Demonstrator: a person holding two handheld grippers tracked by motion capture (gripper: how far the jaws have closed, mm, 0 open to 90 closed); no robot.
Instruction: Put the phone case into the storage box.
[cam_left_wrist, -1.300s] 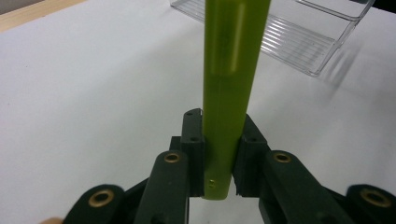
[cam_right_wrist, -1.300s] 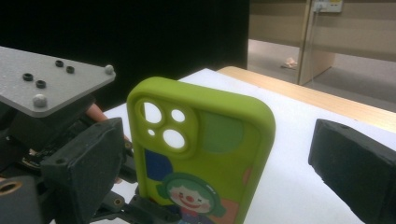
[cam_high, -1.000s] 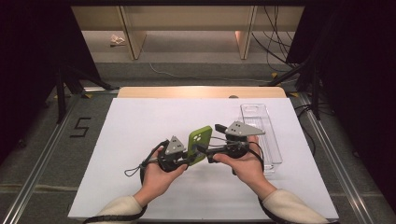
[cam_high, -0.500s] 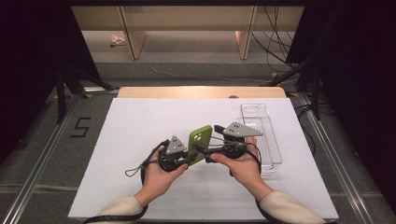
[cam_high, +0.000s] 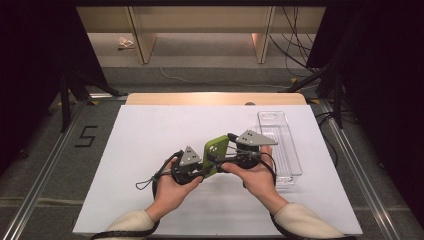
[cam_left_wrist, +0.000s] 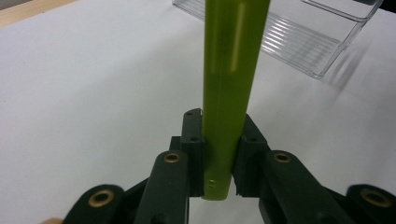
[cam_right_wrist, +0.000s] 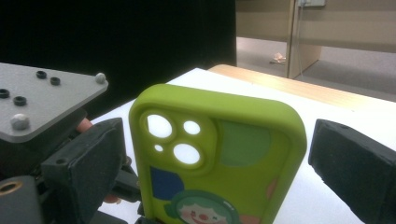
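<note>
A lime-green phone case (cam_high: 216, 151) with camera cut-outs and a cartoon clown print (cam_right_wrist: 210, 154) is held up above the white table (cam_high: 150, 130). My left gripper (cam_high: 206, 169) is shut on its lower end; in the left gripper view the case (cam_left_wrist: 231, 70) runs edge-on up from between the jaws (cam_left_wrist: 219, 144). My right gripper (cam_high: 228, 152) stands open with the case between its two pads (cam_right_wrist: 88, 163), a gap on each side. The left gripper's grey plate (cam_right_wrist: 42, 102) sits at the left of the right gripper view.
A clear plastic tray (cam_high: 281, 145) lies on the table's right side, just beyond the right hand, and appears at the top of the left gripper view (cam_left_wrist: 299, 37). A wooden strip (cam_high: 215, 98) runs along the table's far edge. Dark stands and cables flank the table.
The right gripper has slid a little to the left, so its open jaws now straddle the case. The left gripper and the case have hardly moved.
</note>
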